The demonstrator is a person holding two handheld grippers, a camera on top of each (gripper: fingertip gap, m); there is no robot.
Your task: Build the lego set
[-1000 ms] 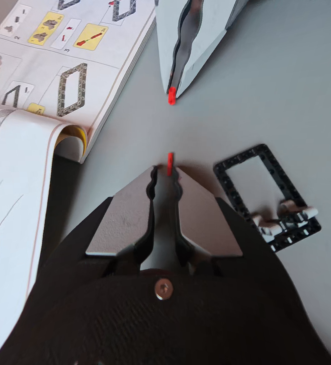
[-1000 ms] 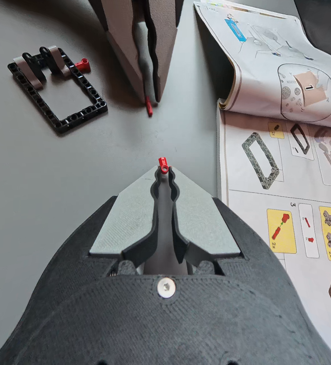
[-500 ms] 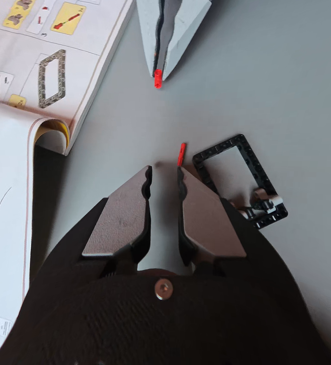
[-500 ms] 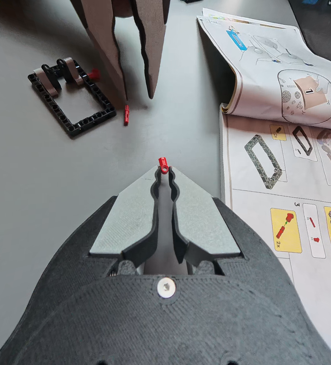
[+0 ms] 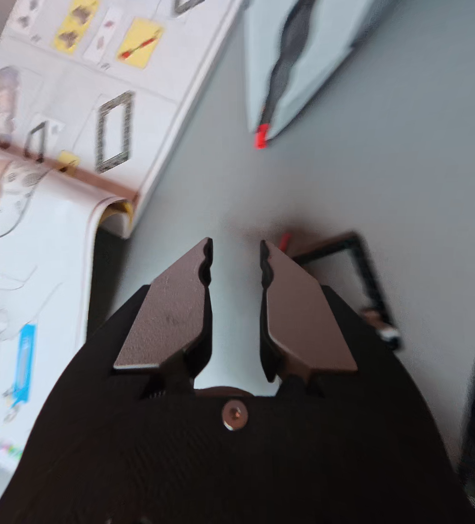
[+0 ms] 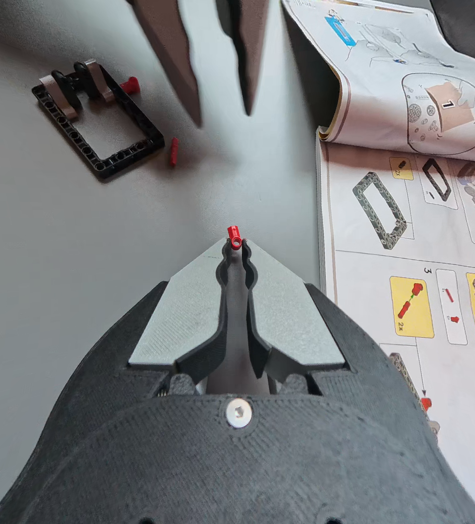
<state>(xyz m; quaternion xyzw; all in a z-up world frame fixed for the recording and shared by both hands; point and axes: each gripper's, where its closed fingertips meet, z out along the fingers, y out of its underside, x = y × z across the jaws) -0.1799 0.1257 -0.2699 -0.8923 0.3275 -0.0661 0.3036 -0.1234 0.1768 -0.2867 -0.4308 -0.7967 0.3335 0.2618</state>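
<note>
Right gripper (image 6: 236,241): jaws nearly closed, pinching a red bush (image 6: 235,237) at the tips, above the grey table (image 6: 60,255). Left gripper (image 5: 235,244): jaws parted, nothing between them. Red axle (image 6: 174,151) lies on the table just beside the black frame (image 6: 97,119). Open manual (image 6: 415,198) to the right gripper's right.

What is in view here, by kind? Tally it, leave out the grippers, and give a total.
Black frame: 1
Red pieces: 3 (red connector in the right gripper, red axle beside the frame, red pin on its side)
Grey beams: 2
Instruction booklet: 1
Total: 7, leaving out the black connectors between the beams, which are too merged to count.
</note>
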